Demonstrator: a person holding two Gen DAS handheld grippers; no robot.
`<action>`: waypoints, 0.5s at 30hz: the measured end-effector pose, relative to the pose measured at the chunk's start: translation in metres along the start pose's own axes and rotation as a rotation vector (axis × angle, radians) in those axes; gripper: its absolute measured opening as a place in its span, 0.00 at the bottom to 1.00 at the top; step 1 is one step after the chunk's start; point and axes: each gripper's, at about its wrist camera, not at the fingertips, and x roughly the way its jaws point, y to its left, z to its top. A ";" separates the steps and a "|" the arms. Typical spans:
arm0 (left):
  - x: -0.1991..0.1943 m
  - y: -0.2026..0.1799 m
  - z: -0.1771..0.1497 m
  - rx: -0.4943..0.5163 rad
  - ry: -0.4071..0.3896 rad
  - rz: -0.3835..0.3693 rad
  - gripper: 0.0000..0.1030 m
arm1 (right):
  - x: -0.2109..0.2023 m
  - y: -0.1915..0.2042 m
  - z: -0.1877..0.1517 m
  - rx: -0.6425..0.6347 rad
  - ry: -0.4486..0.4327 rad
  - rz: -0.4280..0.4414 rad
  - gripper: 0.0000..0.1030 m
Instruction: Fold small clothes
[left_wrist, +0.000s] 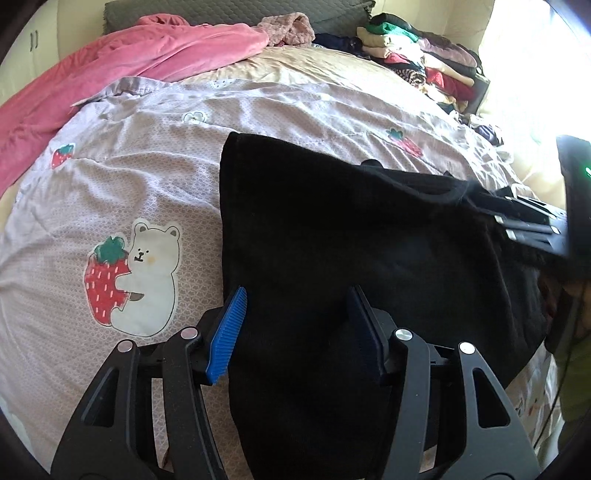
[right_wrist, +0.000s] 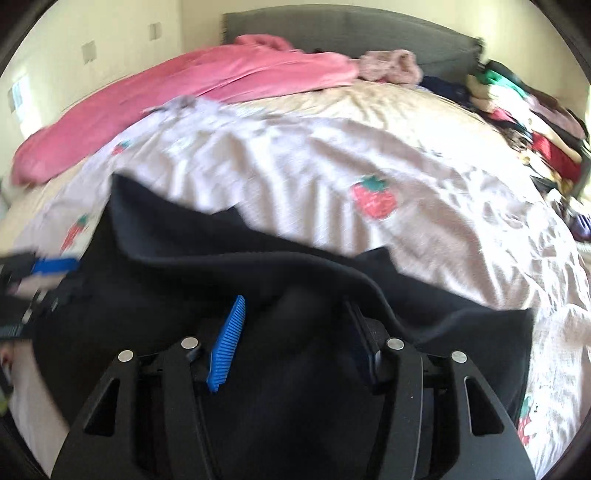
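Observation:
A black garment (left_wrist: 332, 236) lies spread on the bed over a lilac quilt with strawberry and bear prints (left_wrist: 147, 177). My left gripper (left_wrist: 295, 299) is open, its blue pads wide apart over the garment's near left edge. In the right wrist view the same black garment (right_wrist: 221, 273) fills the lower half, with a raised fold across it. My right gripper (right_wrist: 295, 314) is open above the cloth; the view is motion-blurred. The right gripper also shows at the right edge of the left wrist view (left_wrist: 524, 218), touching the garment's right side. The left gripper shows at the left edge of the right wrist view (right_wrist: 40, 269).
A pink blanket (left_wrist: 110, 74) lies along the far left of the bed. A pile of mixed clothes (left_wrist: 421, 59) sits at the far right corner. A grey headboard (right_wrist: 351, 26) stands behind. Bright window light washes out the right side.

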 end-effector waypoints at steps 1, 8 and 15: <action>0.000 0.001 0.000 -0.005 -0.003 -0.001 0.47 | 0.002 -0.009 0.005 0.026 -0.004 -0.011 0.50; -0.008 0.014 -0.003 -0.053 -0.035 -0.009 0.48 | -0.033 -0.068 -0.005 0.157 -0.080 -0.091 0.52; -0.006 0.034 -0.002 -0.160 -0.052 -0.047 0.48 | -0.074 -0.139 -0.064 0.278 -0.061 -0.190 0.53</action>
